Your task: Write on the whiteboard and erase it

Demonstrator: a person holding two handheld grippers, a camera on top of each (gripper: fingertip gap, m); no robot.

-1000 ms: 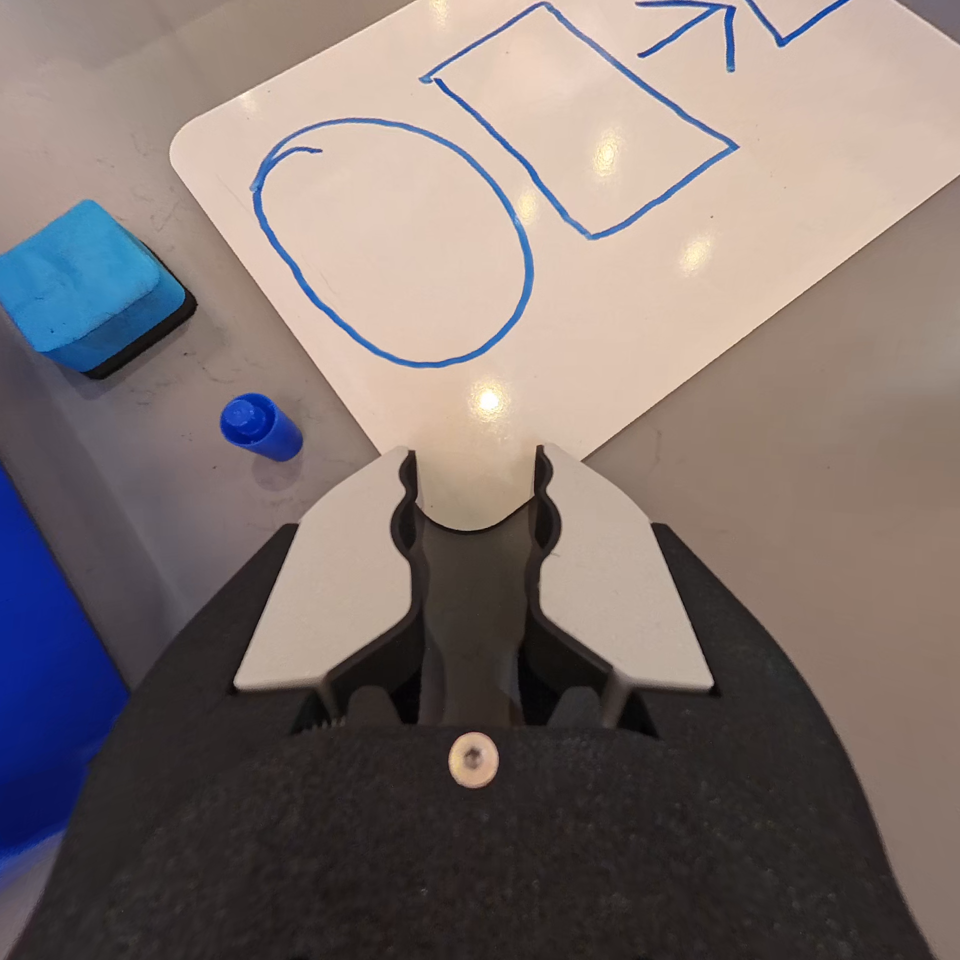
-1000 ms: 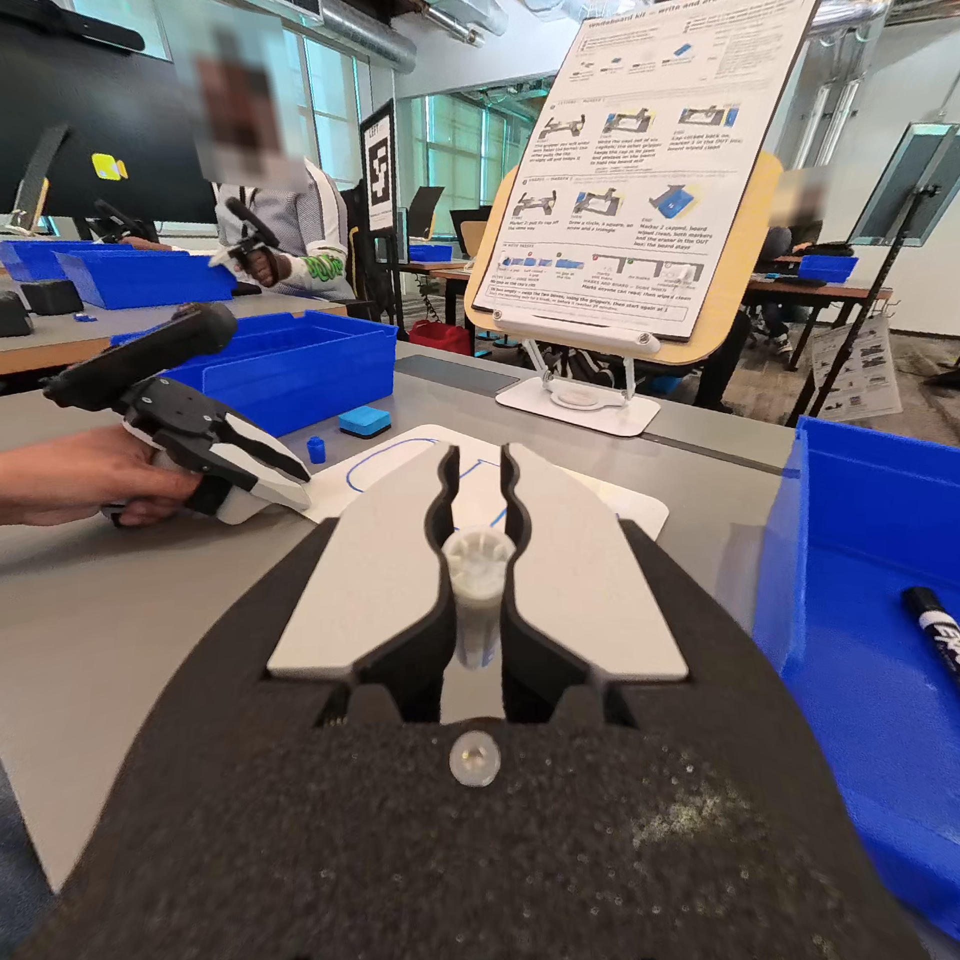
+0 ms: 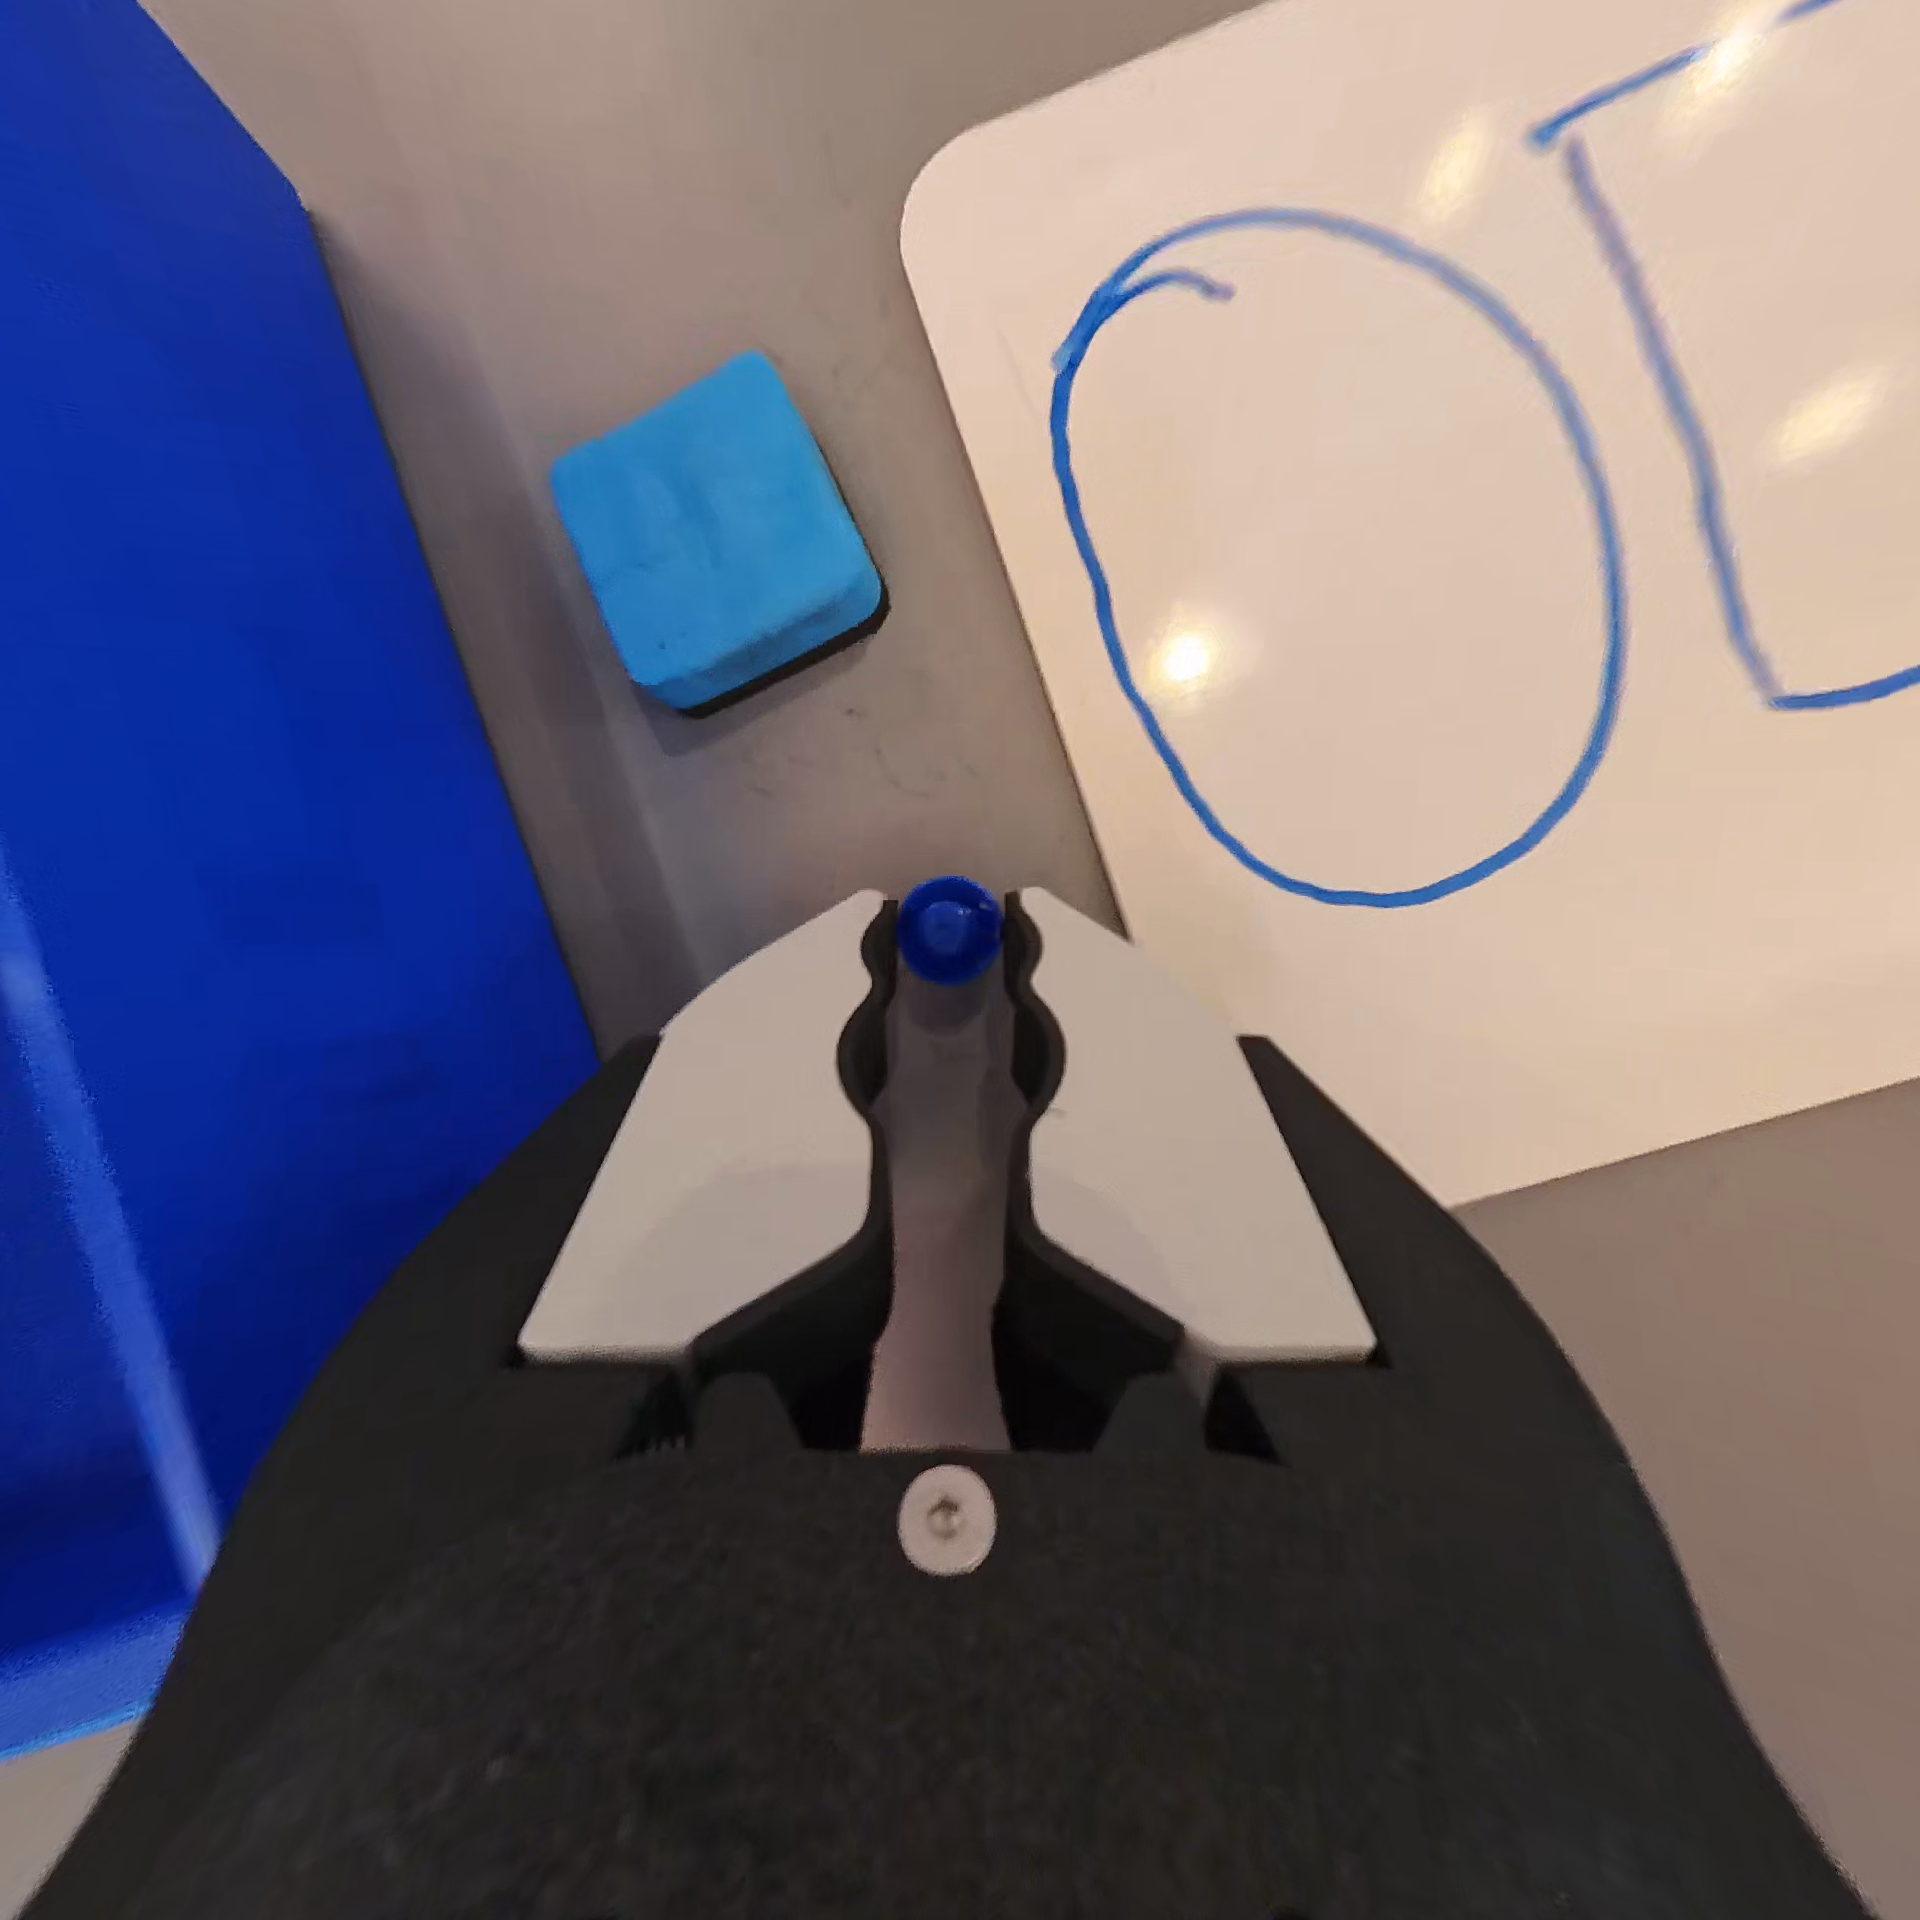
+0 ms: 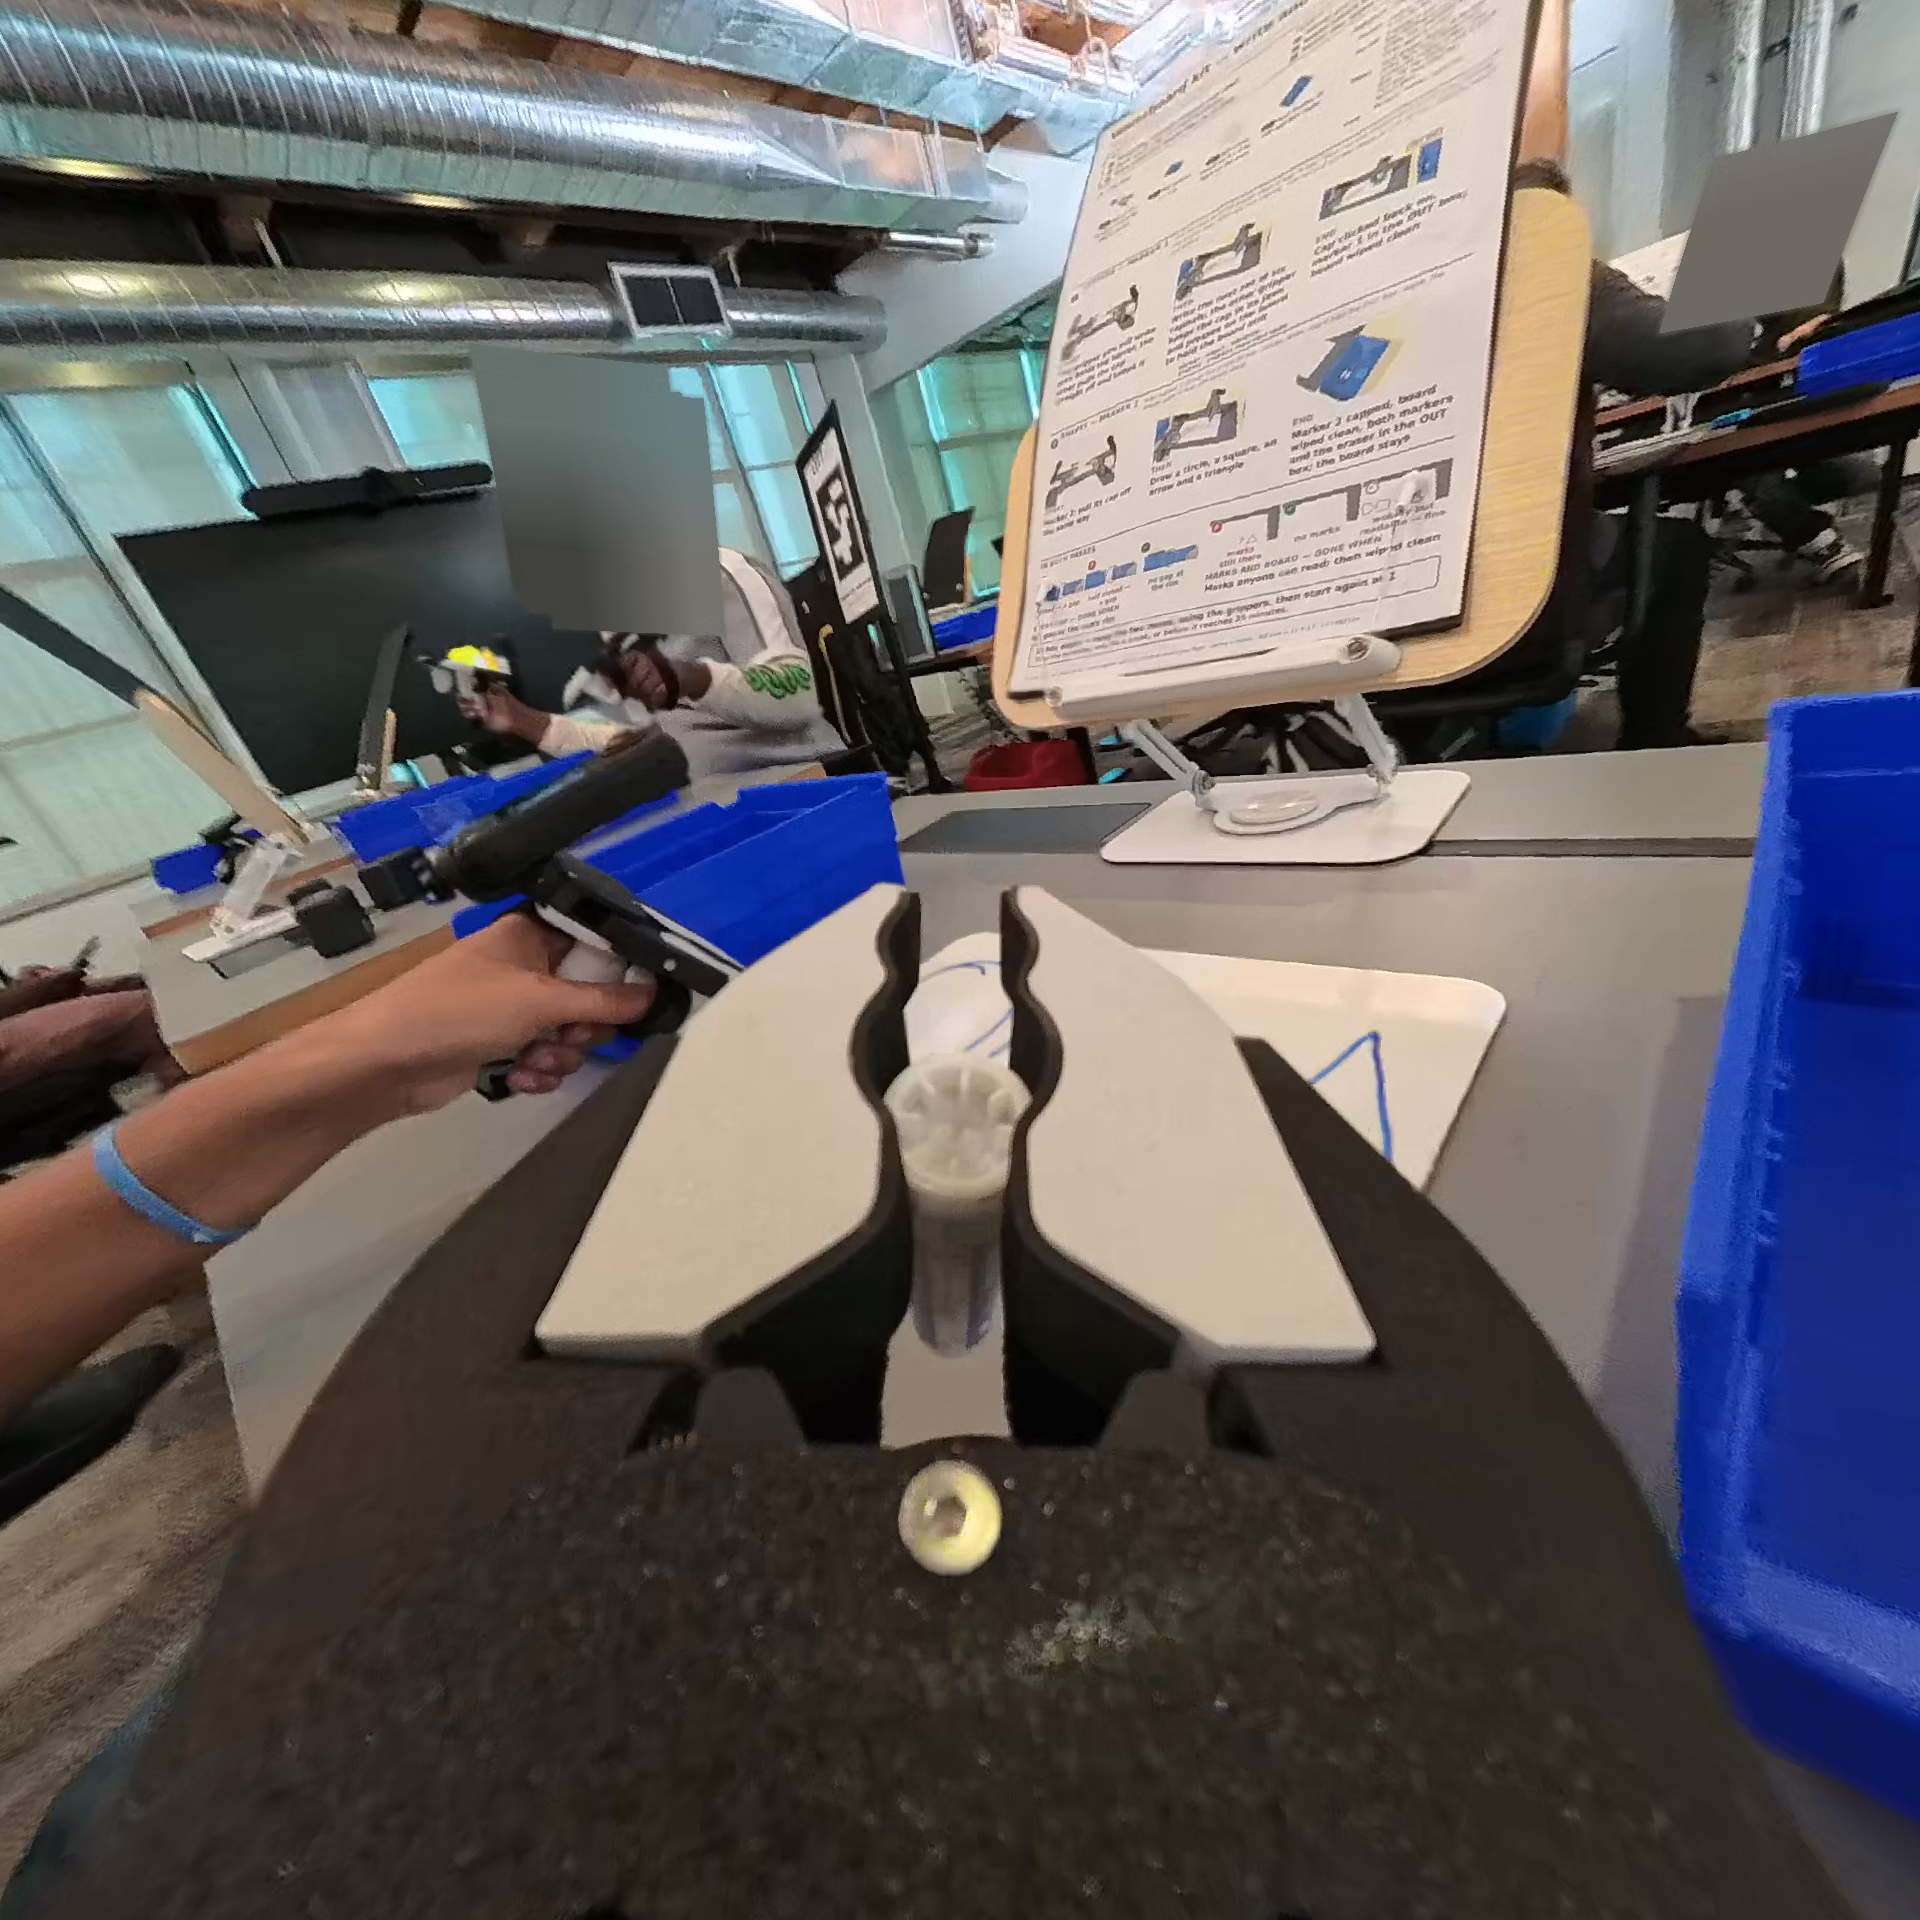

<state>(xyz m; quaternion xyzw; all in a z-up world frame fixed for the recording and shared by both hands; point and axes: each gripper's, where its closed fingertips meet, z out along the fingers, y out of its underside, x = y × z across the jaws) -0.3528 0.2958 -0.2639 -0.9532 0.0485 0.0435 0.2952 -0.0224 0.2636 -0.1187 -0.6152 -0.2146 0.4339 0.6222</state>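
Note:
The whiteboard (image 3: pixel 1351 1039) lies on the grey table and bears a blue circle (image 3: pixel 1340 551) and part of a square. My left gripper (image 3: pixel 948 914) is just off the board's left edge, its fingers closed on the small blue marker cap (image 3: pixel 948 930), seen end-on between the tips. The blue eraser (image 3: pixel 717 530) lies on the table beyond it. My right gripper (image 4: pixel 961 914) is shut on the marker (image 4: pixel 951 1132), whose grey-white butt end faces the camera. It hovers near the board (image 4: pixel 1351 1003). The left gripper (image 4: pixel 613 914), in a hand, shows farther left.
A blue bin (image 3: pixel 208 727) stands close on the left of the eraser. Another blue bin (image 4: pixel 1818 1143) stands at the right table edge. An instruction sheet on a stand (image 4: pixel 1278 364) is at the back of the table. People work at tables behind.
My left gripper moved left from the board's near corner to the blue cap and closed on it. My right gripper tilted upward, still holding the marker.

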